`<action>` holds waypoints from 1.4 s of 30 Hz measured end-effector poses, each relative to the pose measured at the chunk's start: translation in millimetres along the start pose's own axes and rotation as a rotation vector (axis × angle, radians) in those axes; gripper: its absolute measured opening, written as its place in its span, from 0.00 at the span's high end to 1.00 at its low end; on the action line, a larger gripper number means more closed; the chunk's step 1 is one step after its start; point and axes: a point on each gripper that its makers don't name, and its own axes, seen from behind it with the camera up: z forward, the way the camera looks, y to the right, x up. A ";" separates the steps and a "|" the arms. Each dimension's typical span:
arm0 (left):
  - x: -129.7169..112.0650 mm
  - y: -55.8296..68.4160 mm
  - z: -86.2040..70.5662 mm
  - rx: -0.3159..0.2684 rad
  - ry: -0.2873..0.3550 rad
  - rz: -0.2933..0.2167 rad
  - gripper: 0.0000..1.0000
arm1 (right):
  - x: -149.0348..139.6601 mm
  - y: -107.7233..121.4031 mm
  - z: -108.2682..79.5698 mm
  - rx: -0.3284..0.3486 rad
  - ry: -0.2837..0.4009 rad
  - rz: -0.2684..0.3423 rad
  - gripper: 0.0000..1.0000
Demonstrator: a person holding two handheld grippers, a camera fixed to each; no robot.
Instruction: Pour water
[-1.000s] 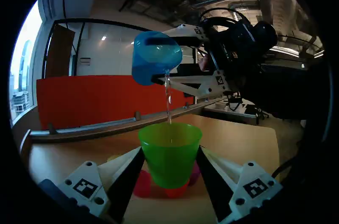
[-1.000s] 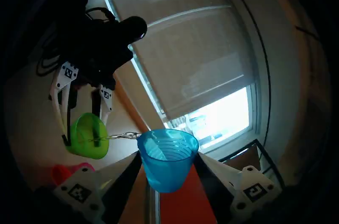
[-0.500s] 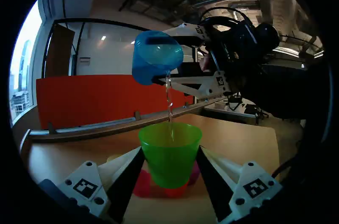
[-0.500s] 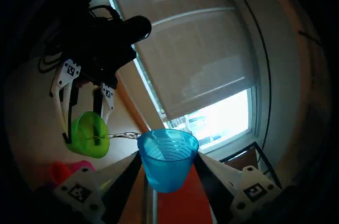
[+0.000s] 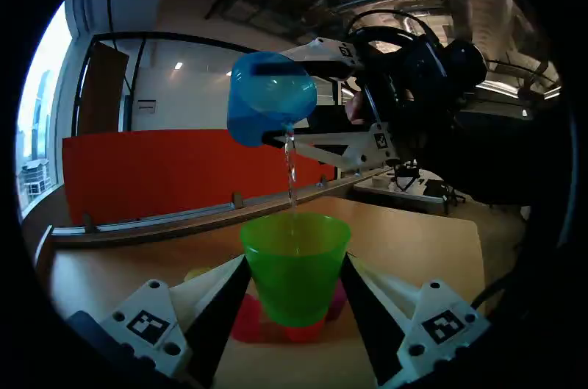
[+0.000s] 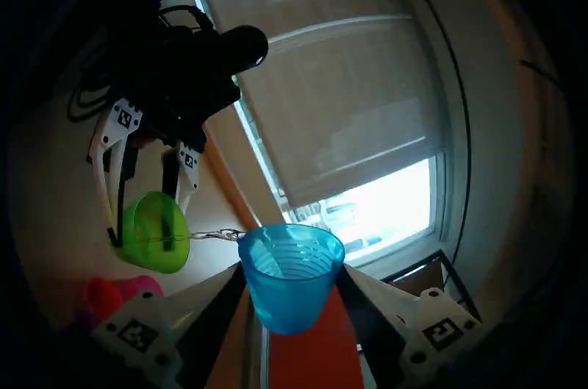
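Both grip cups: right gripper [image 6: 292, 273] tips blue cup [image 5: 268, 98] upper centre, water [image 5: 290, 172] hits left gripper's [image 5: 295, 265] green cup [image 5: 295, 282], fill level unclear.

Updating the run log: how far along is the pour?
Done: left tongs grip the green cup, right tongs grip the blue cup, tilted above it. In hand: a thin stream falls into the green cup. Remaining: finish, right the blue cup; fill levels unclear.
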 end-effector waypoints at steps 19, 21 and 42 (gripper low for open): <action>2.2 0.8 -0.1 -0.001 0.001 0.002 0.18 | 2.6 2.4 -2.7 -0.008 -0.003 -0.038 0.12; 1.7 0.5 -0.2 0.000 0.000 0.002 0.18 | 2.5 2.6 -2.7 -0.010 -0.004 -0.042 0.12; 1.7 1.0 -1.6 -0.001 0.000 0.007 0.18 | 3.3 3.5 -3.0 -0.017 -0.009 -0.083 0.12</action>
